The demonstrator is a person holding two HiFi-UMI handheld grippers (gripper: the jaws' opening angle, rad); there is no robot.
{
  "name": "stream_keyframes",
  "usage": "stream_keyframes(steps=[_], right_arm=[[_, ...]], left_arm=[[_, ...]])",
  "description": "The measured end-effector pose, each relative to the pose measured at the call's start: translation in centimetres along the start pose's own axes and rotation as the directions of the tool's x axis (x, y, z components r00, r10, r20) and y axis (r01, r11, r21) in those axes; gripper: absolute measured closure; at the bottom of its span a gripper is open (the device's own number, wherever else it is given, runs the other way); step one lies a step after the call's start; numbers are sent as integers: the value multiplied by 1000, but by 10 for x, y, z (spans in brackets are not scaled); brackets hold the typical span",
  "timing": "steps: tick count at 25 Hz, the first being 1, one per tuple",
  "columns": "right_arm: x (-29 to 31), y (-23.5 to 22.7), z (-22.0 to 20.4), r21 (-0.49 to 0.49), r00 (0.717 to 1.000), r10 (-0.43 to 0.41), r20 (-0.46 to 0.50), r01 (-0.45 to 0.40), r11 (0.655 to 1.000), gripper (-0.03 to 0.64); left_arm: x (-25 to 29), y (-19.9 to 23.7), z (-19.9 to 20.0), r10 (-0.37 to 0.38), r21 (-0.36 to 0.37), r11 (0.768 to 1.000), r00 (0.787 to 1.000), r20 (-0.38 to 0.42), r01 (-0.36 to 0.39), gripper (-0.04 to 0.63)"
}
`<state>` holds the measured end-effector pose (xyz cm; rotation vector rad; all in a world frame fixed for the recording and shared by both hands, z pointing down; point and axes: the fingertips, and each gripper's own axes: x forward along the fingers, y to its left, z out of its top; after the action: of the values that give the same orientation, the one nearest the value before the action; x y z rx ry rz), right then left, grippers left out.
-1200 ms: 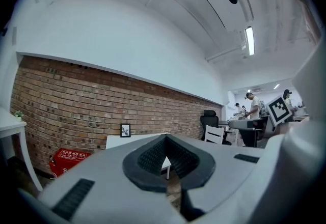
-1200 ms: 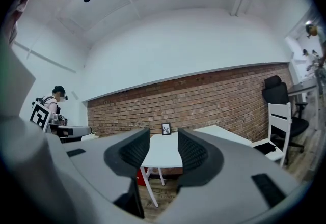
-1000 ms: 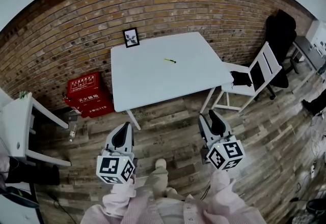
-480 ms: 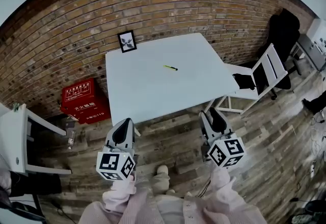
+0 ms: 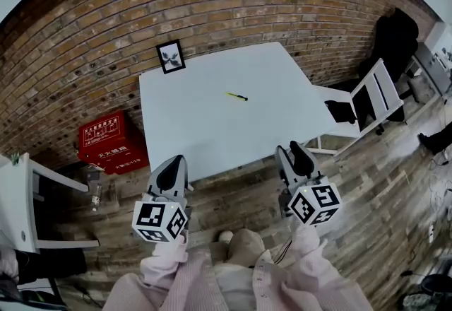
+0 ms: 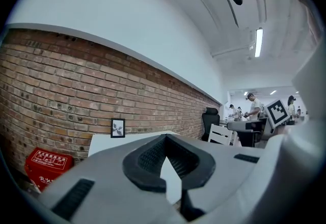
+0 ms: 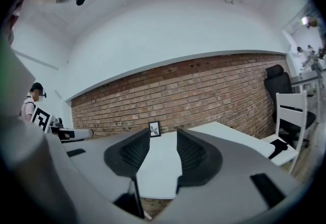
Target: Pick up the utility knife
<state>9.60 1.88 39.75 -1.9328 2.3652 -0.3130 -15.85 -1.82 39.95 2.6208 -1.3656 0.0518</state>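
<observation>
The utility knife (image 5: pixel 236 96), slim and yellow-green with a dark tip, lies alone near the middle of the white table (image 5: pixel 212 126). Both grippers hang over the wooden floor, short of the table's near edge and well apart from the knife. My left gripper (image 5: pixel 174 163) is shut, its pad tips touching (image 6: pixel 164 139), with nothing in it. My right gripper (image 5: pixel 292 154) is open, with a clear gap between its pads (image 7: pixel 163 141). The knife cannot be made out in either gripper view.
A small framed picture (image 5: pixel 170 56) stands at the table's far left corner against the brick wall. A red box (image 5: pixel 106 138) sits on the floor to the table's left, a white folding chair (image 5: pixel 367 101) to its right, and a white stand (image 5: pixel 21 193) at far left.
The table and knife have drawn nearer to the grippers as the person walked forward. Both grippers keep their place and state.
</observation>
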Motion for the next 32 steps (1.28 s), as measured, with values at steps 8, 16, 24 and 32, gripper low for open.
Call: stream_keyframes(steps=[8, 16, 24, 32], right_arm=[[35, -10, -2, -7, 1000, 8, -25, -8, 1000, 463], [90, -38, -6, -8, 997, 42, -58, -43, 999, 463], [157, -73, -5, -16, 987, 101, -127, -104, 995, 463], [217, -95, -21, -25, 956, 187, -226, -197, 980, 463]], left_arm=[[32, 10, -6, -11, -25, 1000, 1000, -23, 10, 601], [83, 26, -12, 18, -56, 998, 999, -46, -21, 601], [152, 38, -13, 44, -93, 994, 995, -88, -52, 601], [204, 47, -26, 83, -125, 987, 987, -140, -101, 601]])
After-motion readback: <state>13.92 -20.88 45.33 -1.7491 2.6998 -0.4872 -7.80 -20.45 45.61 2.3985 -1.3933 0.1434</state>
